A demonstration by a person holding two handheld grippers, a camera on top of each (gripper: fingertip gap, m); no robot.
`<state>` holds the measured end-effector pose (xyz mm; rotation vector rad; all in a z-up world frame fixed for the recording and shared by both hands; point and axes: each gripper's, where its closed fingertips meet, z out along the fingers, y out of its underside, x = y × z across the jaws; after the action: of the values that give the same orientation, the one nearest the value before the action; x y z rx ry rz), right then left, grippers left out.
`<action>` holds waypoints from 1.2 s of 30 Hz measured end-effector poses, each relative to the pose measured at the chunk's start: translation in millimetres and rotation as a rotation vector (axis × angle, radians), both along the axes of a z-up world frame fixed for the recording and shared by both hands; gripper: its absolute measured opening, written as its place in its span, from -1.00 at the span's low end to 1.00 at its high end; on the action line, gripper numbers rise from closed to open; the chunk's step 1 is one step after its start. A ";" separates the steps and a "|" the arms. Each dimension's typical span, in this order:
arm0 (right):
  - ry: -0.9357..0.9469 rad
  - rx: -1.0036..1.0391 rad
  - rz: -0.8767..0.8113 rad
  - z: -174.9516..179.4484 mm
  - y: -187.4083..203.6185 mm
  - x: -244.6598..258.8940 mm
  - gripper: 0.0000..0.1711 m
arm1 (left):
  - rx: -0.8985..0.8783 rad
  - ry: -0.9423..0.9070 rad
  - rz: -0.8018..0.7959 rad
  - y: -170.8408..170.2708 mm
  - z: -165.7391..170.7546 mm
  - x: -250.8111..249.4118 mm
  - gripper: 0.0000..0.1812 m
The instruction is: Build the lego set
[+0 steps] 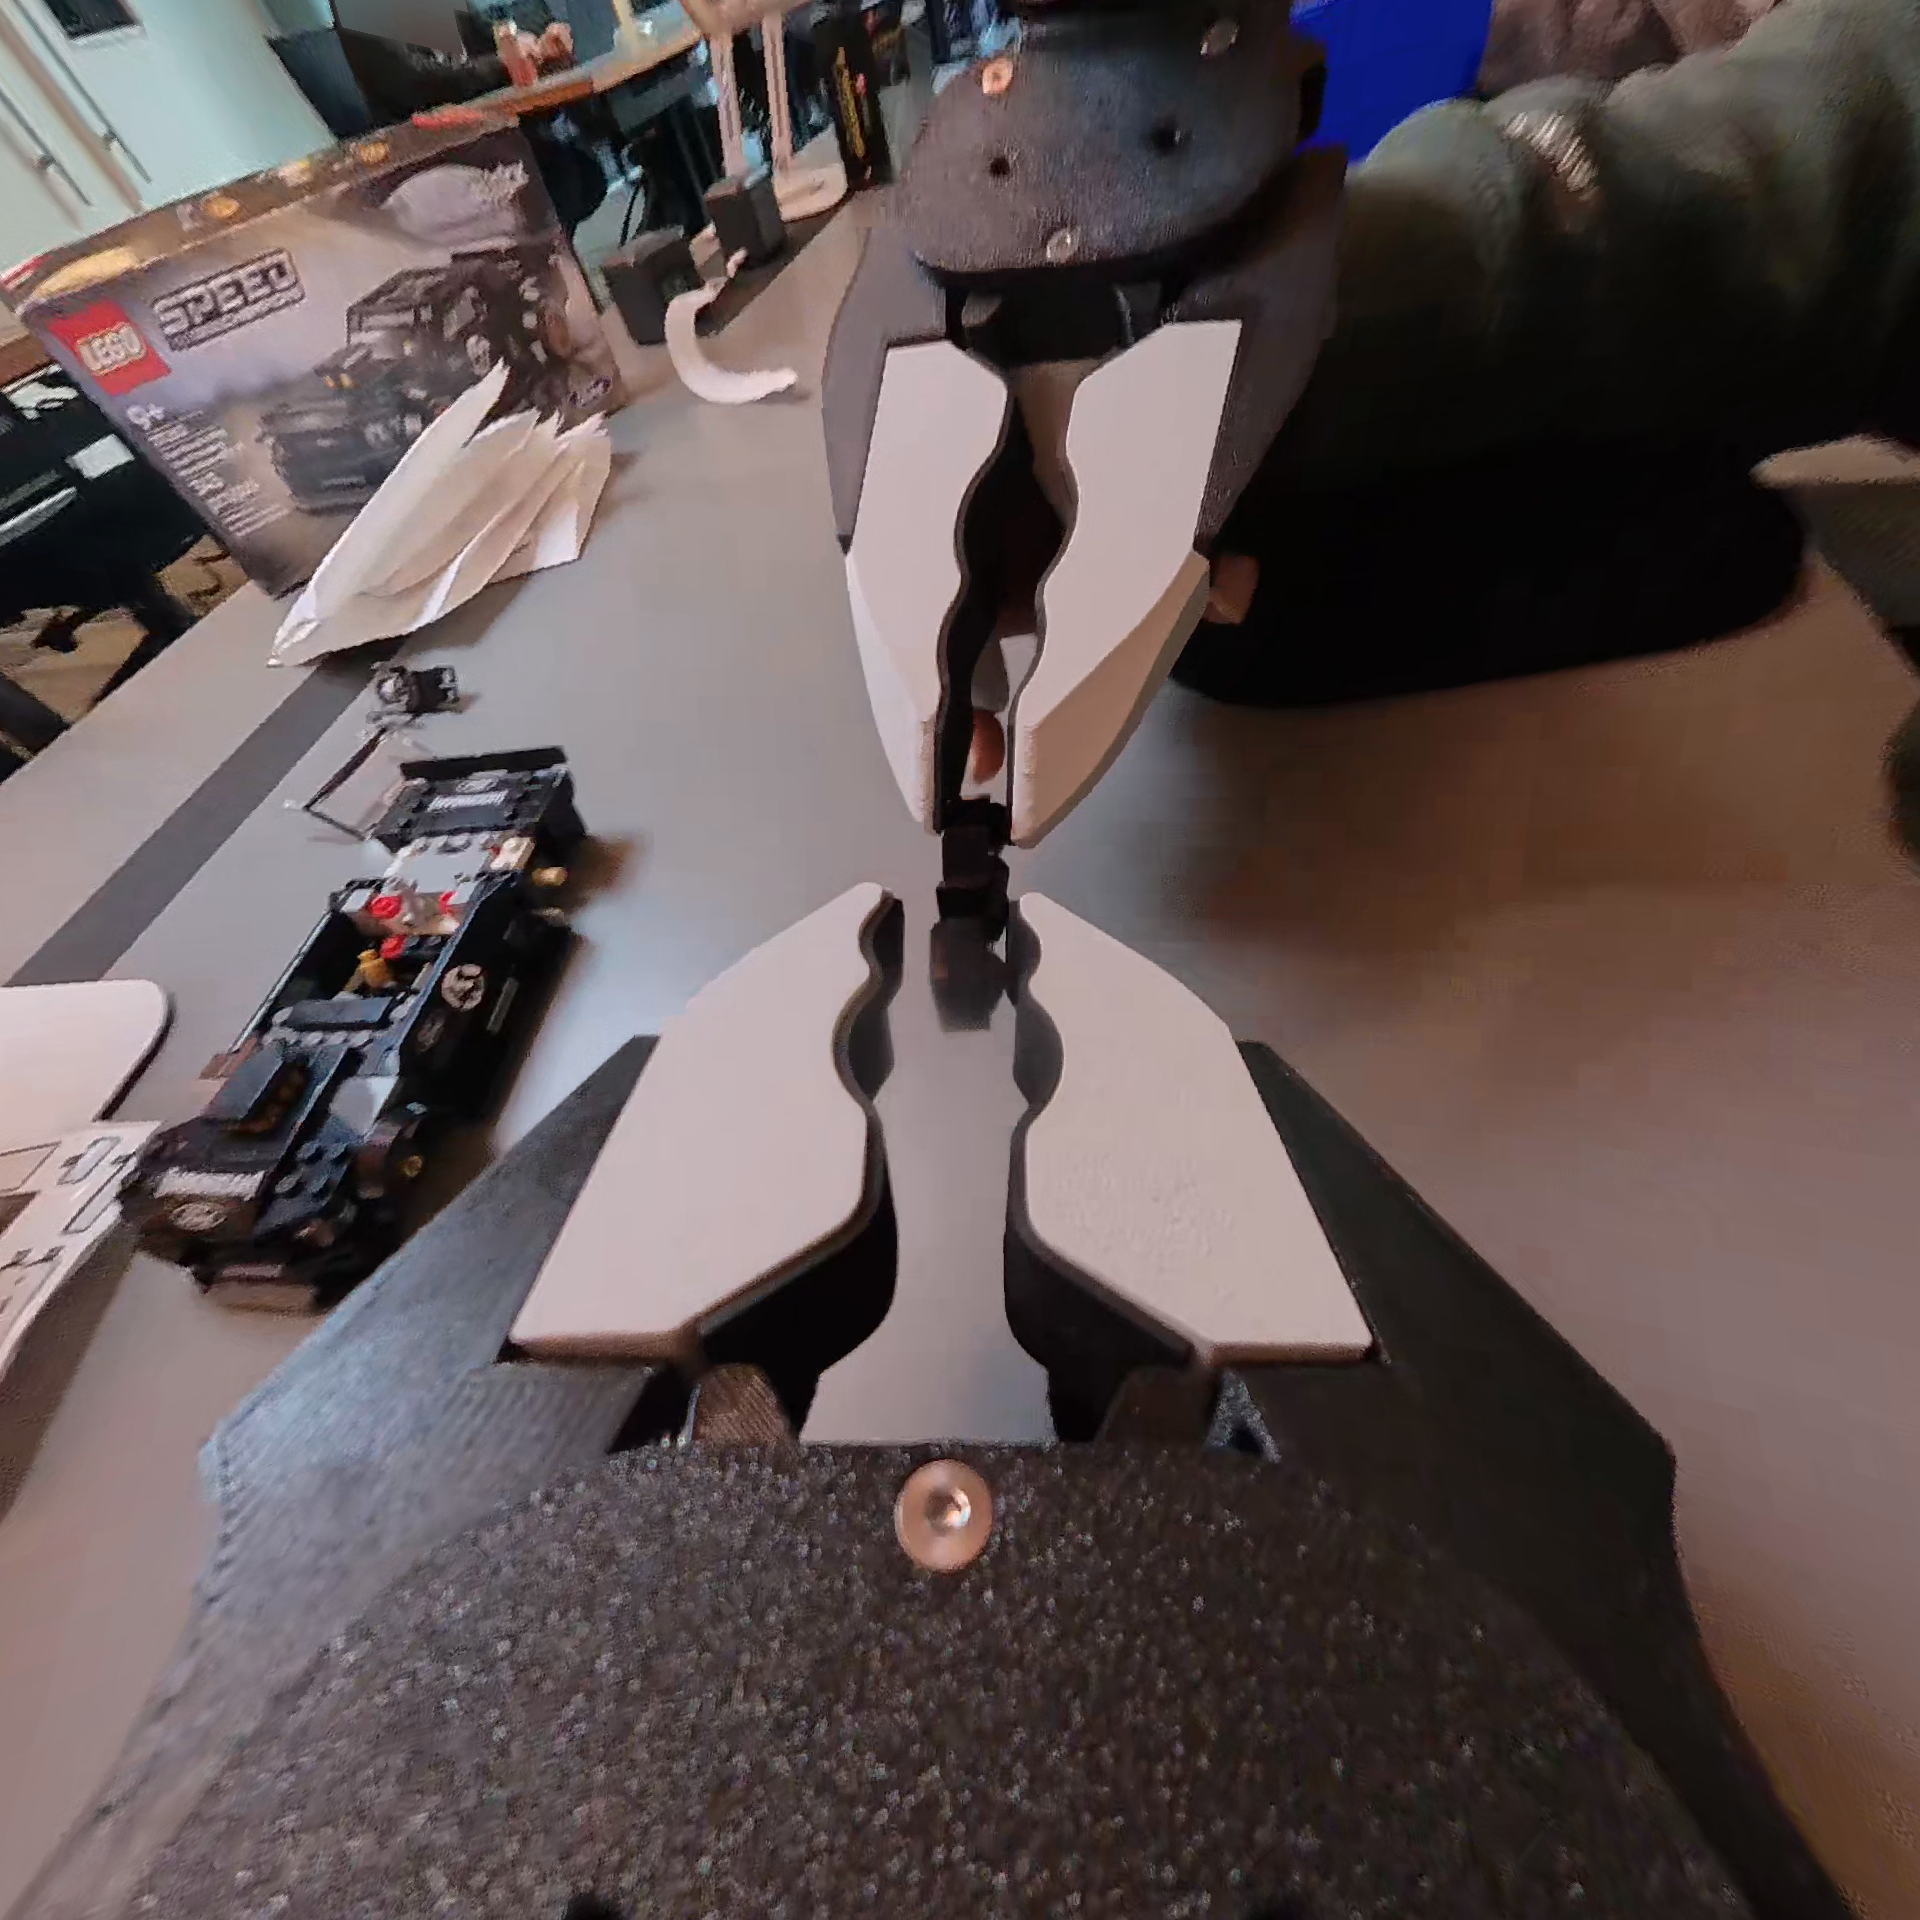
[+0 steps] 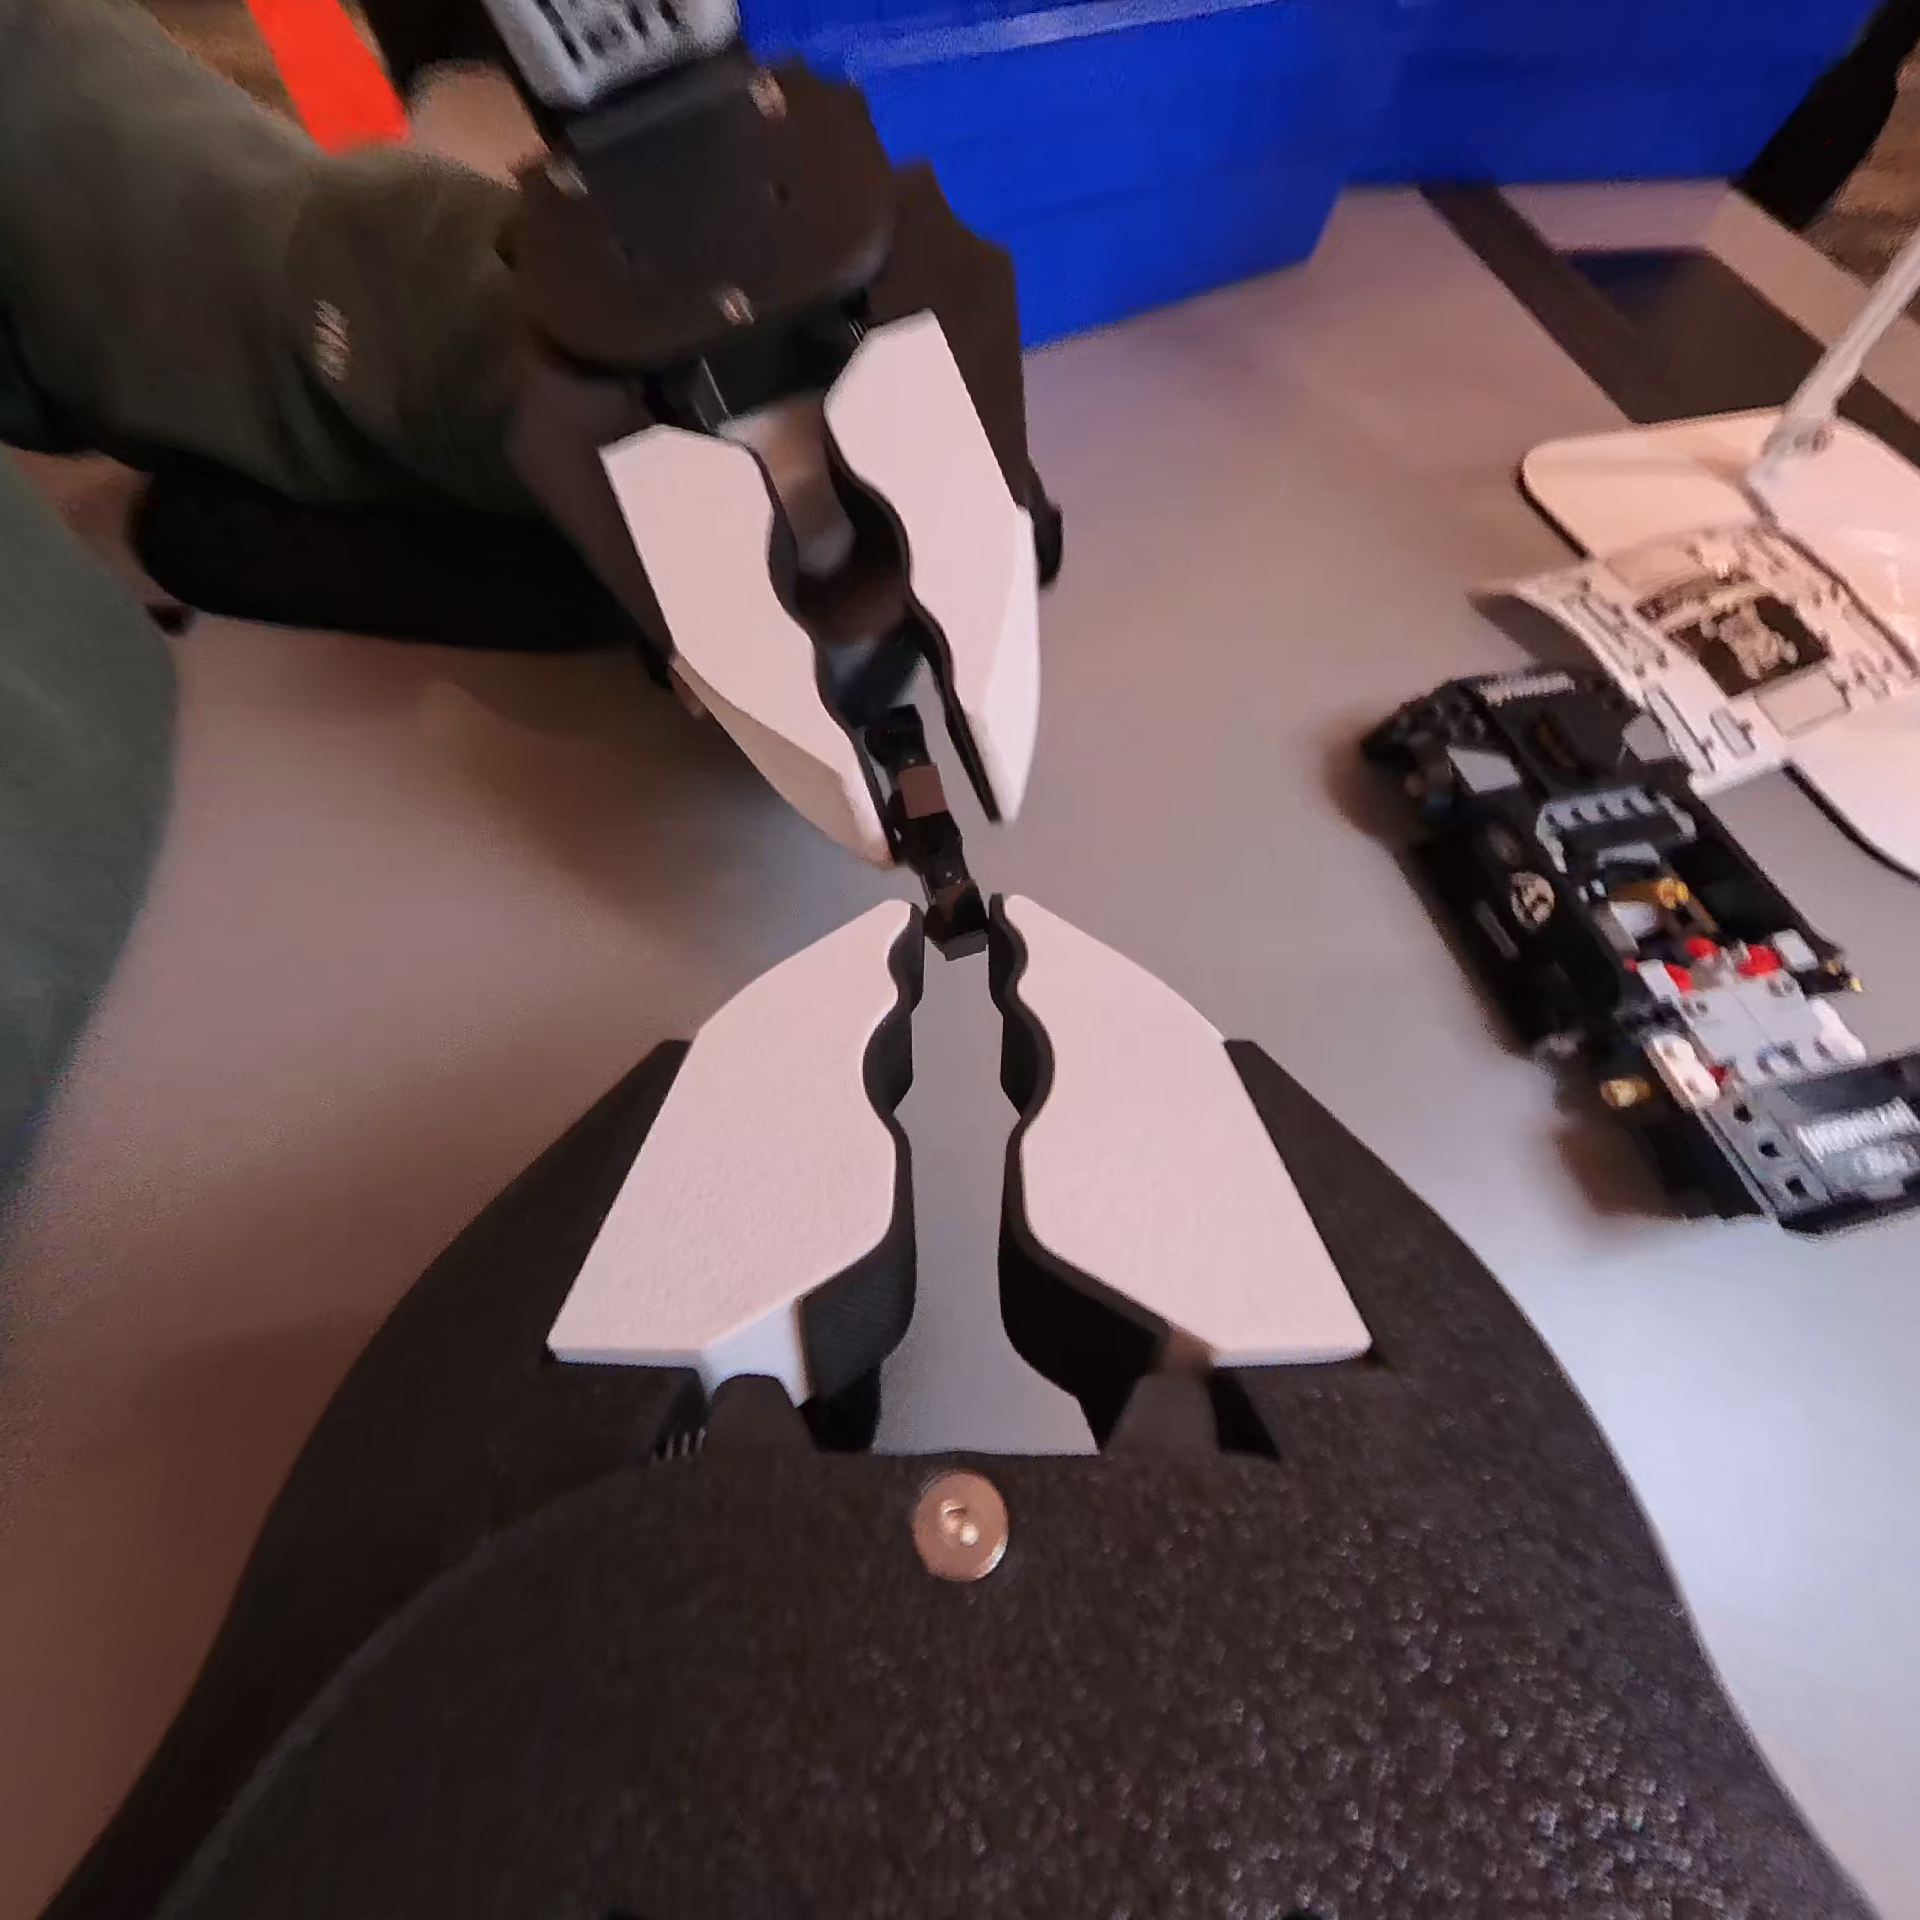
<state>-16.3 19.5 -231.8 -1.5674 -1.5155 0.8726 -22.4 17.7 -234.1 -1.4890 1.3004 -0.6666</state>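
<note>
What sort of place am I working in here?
Probably a shared office or workshop, not a home: a long grey table holding the set's box, more desks behind it, and a blue storage bin nearby.

A grey table (image 1: pixel 1455 1039) fronts a blue bin (image 2: pixel 1247 156) and distant desks (image 1: pixel 623 73).

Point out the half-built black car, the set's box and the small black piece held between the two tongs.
Half-built black car (image 1: pixel 400 1023): left wrist view, on its open middle section.
Set's box (image 1: pixel 343 353): left wrist view, on its printed front face.
Small black piece (image 2: pixel 940 883): right wrist view, on its middle, between both tongs' tips.
</note>
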 end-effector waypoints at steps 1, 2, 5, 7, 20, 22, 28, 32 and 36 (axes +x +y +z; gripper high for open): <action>-0.041 0.006 -0.022 -8.2 5.1 3.2 -0.86 | 0.021 0.036 0.017 3.3 -4.7 -2.5 -0.79; -0.082 0.011 -0.048 -16.6 10.4 6.4 -0.86 | 0.039 0.072 0.035 6.6 -9.3 -5.0 -0.79; -0.188 0.013 -0.110 -37.1 21.2 12.1 -0.86 | 0.035 0.105 0.064 12.3 -15.4 -9.4 -0.79; -0.265 0.047 -0.118 -48.1 22.6 13.6 -0.86 | 0.009 0.092 0.089 16.3 -14.8 -11.5 -0.80; -0.015 0.031 -0.201 -7.3 38.6 10.2 -0.44 | -0.149 -0.191 0.264 42.0 21.4 -31.4 -0.75; 0.108 0.063 -0.279 22.8 62.4 14.2 -0.45 | -0.111 -0.269 0.344 55.6 39.9 -44.2 -0.83; 0.242 0.257 -0.463 106.3 174.3 7.5 -0.38 | 0.096 -0.304 0.643 122.7 111.5 -98.8 -0.98; 0.290 0.347 -0.593 153.5 271.2 -11.3 -0.10 | 0.080 -0.321 0.710 151.8 144.8 -108.2 -0.93; 0.262 0.357 -0.661 160.3 336.1 -31.9 0.16 | 0.101 -0.309 0.727 159.2 151.1 -109.0 -0.92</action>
<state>-48.2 355.6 -71.5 -1.4730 -0.8200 0.3781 -131.5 176.8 -83.1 -1.5593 0.4857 -0.3212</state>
